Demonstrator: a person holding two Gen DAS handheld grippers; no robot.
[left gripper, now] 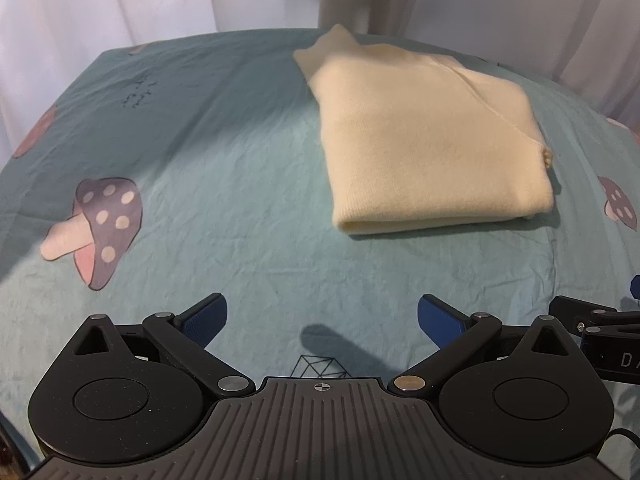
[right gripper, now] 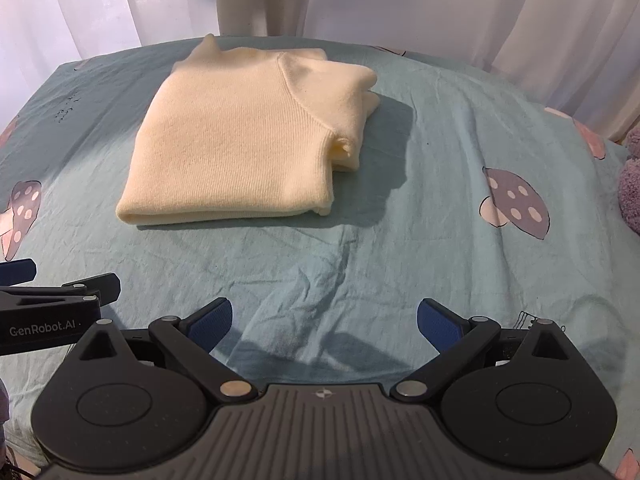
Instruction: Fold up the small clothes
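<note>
A cream knitted sweater (left gripper: 428, 140) lies folded into a compact rectangle on the teal sheet, its folded edge facing me. It also appears in the right wrist view as the sweater (right gripper: 240, 140), with a sleeve bunched at its right side. My left gripper (left gripper: 322, 322) hovers open over bare sheet, well short of the sweater and to its left. My right gripper (right gripper: 324, 326) is open too, nearer than the sweater and slightly to its right. Neither holds anything. Each gripper shows at the edge of the other's view.
The bed is covered by a teal sheet (right gripper: 440, 160) printed with mushrooms (left gripper: 96, 228). White curtains (right gripper: 480, 8) hang behind the far edge. A fuzzy purple object (right gripper: 632, 196) sits at the right edge. The sheet is wrinkled in front of the right gripper.
</note>
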